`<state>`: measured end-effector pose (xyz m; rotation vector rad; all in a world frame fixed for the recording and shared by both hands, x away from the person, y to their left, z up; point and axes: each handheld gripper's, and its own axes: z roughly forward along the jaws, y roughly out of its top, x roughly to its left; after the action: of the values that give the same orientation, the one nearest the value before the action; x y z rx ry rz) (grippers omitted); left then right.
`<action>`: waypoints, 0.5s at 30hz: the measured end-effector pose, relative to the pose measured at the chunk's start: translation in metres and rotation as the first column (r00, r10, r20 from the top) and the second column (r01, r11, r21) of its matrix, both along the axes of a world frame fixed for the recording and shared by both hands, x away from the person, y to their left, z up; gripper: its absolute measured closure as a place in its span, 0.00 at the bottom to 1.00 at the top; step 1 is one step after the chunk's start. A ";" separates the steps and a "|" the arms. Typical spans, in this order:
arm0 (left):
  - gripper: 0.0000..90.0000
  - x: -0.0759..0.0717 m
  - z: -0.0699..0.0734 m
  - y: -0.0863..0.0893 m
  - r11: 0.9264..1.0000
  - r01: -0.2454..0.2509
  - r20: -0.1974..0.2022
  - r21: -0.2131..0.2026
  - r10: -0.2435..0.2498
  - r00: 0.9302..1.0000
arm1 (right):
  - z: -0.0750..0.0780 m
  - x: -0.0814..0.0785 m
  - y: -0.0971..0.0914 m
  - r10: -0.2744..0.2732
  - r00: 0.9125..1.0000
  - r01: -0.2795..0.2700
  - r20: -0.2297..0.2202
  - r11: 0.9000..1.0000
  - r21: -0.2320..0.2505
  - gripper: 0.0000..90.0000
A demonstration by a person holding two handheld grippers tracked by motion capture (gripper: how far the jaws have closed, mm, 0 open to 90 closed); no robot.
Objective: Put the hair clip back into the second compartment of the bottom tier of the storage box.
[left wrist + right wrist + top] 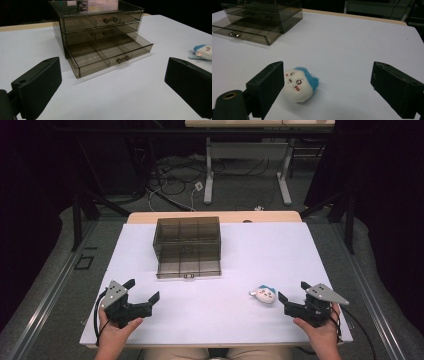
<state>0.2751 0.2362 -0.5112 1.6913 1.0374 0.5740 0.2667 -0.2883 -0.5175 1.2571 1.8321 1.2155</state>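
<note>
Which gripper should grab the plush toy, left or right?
Right, probably. The right gripper sits just beside the plush toy with jaws open, the toy next to one jaw. The left gripper, also open, is far across the table, facing the drawer box.

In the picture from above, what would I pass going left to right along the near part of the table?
Left claw → small plush toy with a blue top → right claw.

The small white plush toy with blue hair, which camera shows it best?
The right gripper view: the small white plush toy with blue hair lies close, face readable. The high view shows it tiny; the left gripper view catches it at the edge.
</note>
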 end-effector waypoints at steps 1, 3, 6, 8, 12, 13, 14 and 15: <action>0.02 0.000 0.000 0.000 1.000 -0.001 0.003 0.004 0.001 1.000 | 0.000 0.000 0.000 0.000 1.000 0.000 0.000 1.000 0.000 0.13; 0.01 0.000 0.000 0.001 1.000 -0.001 0.007 0.013 0.001 1.000 | 0.001 0.001 0.002 0.011 1.000 -0.012 -0.010 1.000 -0.015 0.13; 0.01 0.001 0.000 0.002 1.000 -0.002 0.008 0.014 0.002 1.000 | 0.002 0.004 0.006 0.033 0.999 -0.035 -0.042 0.998 -0.051 0.13; 0.01 0.000 0.000 0.001 1.000 -0.003 0.002 0.000 0.003 1.000 | 0.004 0.006 0.009 0.051 0.997 -0.056 -0.055 0.994 -0.090 0.16; 0.01 0.000 -0.001 0.001 1.000 -0.005 0.014 0.011 0.005 1.000 | 0.008 0.011 0.018 0.104 0.990 -0.117 -0.099 0.984 -0.131 0.16; 0.01 0.000 -0.001 0.001 1.000 -0.004 0.013 0.009 0.003 1.000 | 0.008 0.011 0.018 0.104 0.990 -0.117 -0.099 0.984 -0.131 0.16; 0.01 0.000 -0.001 0.001 1.000 0.000 0.011 0.007 -0.001 1.000 | 0.009 0.012 0.019 0.121 0.987 -0.136 -0.109 0.980 -0.145 0.16; 0.01 0.000 -0.001 0.000 1.000 0.004 0.008 0.002 -0.004 1.000 | 0.010 0.013 0.020 0.126 0.985 -0.144 -0.119 0.979 -0.147 0.17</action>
<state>0.2752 0.2366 -0.5121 1.6916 1.0273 0.5788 0.2794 -0.2680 -0.5076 1.1480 2.0787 1.0676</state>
